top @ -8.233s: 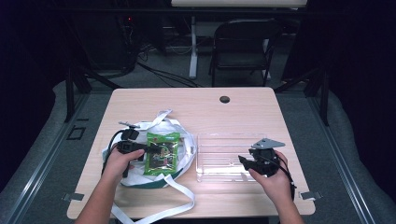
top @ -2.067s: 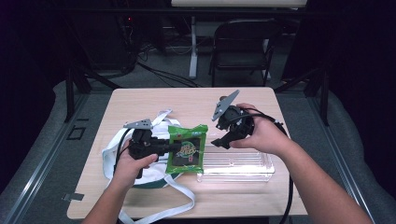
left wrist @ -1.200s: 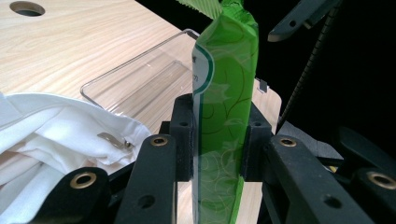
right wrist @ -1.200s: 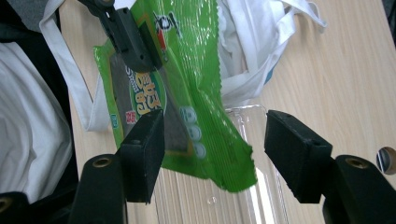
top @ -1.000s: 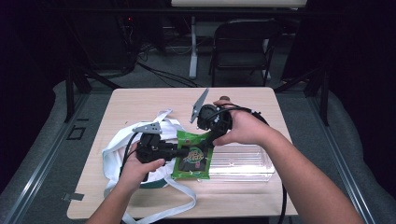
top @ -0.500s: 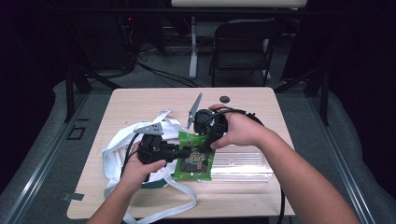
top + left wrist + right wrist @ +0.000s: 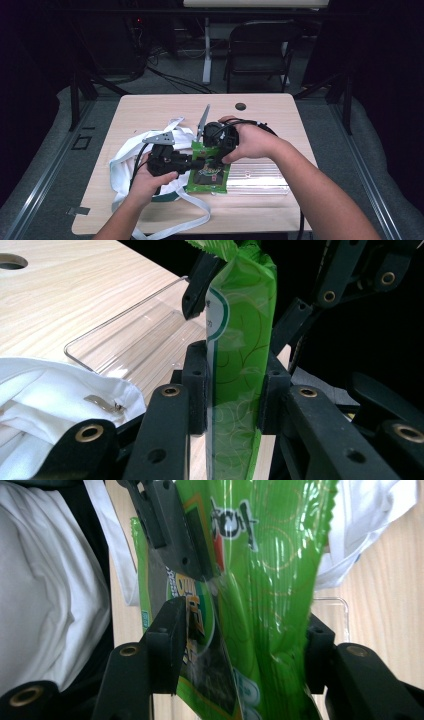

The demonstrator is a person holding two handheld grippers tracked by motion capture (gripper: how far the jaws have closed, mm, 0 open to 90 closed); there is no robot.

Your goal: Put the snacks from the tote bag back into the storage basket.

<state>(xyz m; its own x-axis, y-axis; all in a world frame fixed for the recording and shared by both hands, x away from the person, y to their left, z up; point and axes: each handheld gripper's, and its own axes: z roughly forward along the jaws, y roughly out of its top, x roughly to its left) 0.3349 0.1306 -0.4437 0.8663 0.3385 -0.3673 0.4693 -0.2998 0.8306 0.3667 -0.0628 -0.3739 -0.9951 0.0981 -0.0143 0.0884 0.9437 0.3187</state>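
High view: I see the clear tray [image 7: 260, 176] lying on the desk [image 7: 150, 107], nothing visible inside. My left claw [image 7: 197, 163] clamps the green packet [image 7: 210, 172] over the tray's left end; right claw [image 7: 212, 159], just closing, straddles it.

One green snack packet [image 7: 209, 170] sits near the middle of the table [image 7: 150, 107]. One clear plastic tray [image 7: 260, 177] lies to its right, near the front edge. One white cloth bag [image 7: 127, 162] with long straps lies on the left side. Two hand-held grippers are in use: the left gripper [image 7: 200, 163] and the right gripper [image 7: 214, 156], one in each of the person's two hands. One round hole [image 7: 241, 106] is in the tabletop at the far side. One dark folding chair [image 7: 260, 47] stands beyond the table.
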